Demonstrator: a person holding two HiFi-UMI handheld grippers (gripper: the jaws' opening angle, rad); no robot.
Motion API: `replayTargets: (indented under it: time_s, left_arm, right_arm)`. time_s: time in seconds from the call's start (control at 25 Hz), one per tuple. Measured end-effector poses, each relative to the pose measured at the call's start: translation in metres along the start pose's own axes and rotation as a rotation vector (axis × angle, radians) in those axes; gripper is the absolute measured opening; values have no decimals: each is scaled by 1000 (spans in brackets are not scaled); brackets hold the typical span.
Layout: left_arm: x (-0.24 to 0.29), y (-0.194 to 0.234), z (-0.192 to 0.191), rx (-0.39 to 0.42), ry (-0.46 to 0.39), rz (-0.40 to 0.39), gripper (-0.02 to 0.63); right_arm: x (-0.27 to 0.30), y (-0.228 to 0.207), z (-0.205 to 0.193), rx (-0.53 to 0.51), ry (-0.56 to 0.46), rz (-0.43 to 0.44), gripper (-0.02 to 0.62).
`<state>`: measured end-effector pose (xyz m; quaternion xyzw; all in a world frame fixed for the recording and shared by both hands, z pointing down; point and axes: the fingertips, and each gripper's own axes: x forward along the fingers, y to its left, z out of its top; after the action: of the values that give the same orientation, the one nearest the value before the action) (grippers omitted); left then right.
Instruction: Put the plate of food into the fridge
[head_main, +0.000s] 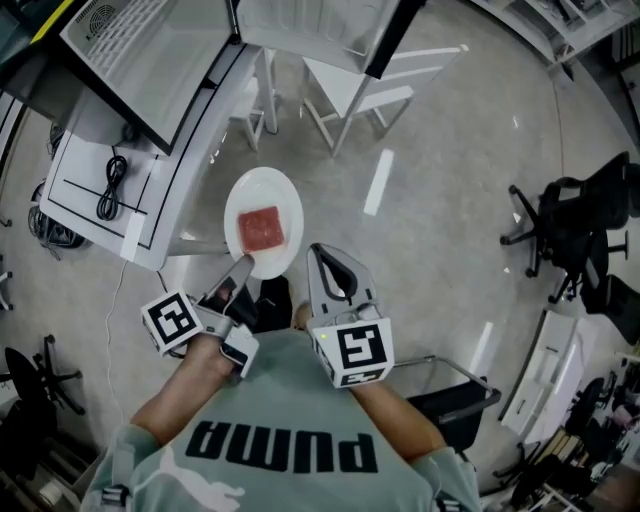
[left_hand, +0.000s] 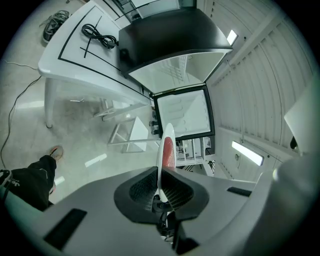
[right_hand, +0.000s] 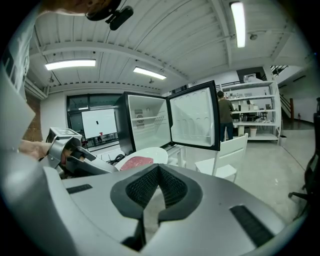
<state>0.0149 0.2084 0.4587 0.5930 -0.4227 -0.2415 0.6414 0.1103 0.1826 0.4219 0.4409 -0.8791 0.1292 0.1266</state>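
My left gripper (left_hand: 160, 189) has its jaws clamped on the near rim of the plate (head_main: 263, 222), the thin white edge pinched between the ribbed pads. I see the plate almost edge-on along those jaws. From the head view it is round, plain white and glossy, held roughly level in the air above the pale floor. It is just ahead of my chest, close to the corner of the white table (head_main: 75, 195), and it is outside the fridge (right_hand: 146, 122). On the middle of the plate lies the food (head_main: 262, 228), a single flat, squarish slab, pinkish red like raw meat, with bare white rim all round it. My right gripper (right_hand: 157, 172) rides just beside the plate on its right; its jaws are closed together with nothing between them. The fridge ahead is black outside and white inside, and its door (right_hand: 195, 117) is swung wide open. A shelf shows across its upper part, and moulded racks line the inside of the door. A coiled black cable (head_main: 110, 185) lies on the table.
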Motion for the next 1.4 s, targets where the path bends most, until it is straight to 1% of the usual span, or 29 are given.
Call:
replayTargets:
  time_s: [0.12,0.32,0.68,1.0,1.16,1.4]
  left_arm:
    - [15,1,18,-6,1,10,21]
    - [37,-4,53,-8,-1,2,21]
    - [74,-19,101,-49,-15,-56,21]
    - [83,-25,142,-35,-32,-84,21]
    - [87,-31,161,-46,-60,-104,21]
    - [94,-33,186,-40,-104,-99,21]
  right_arm:
    - [24,-10,6,18,8,-3,5]
    - [63,-18,19,18,14,0,5]
    - [112,-33,46,-33,39,12,5]
    - [151,-29,67,-49,23,24,5]
    - [168,-26,82,-72,7,48,5]
    - [196,-22,95,-91,2,100,5]
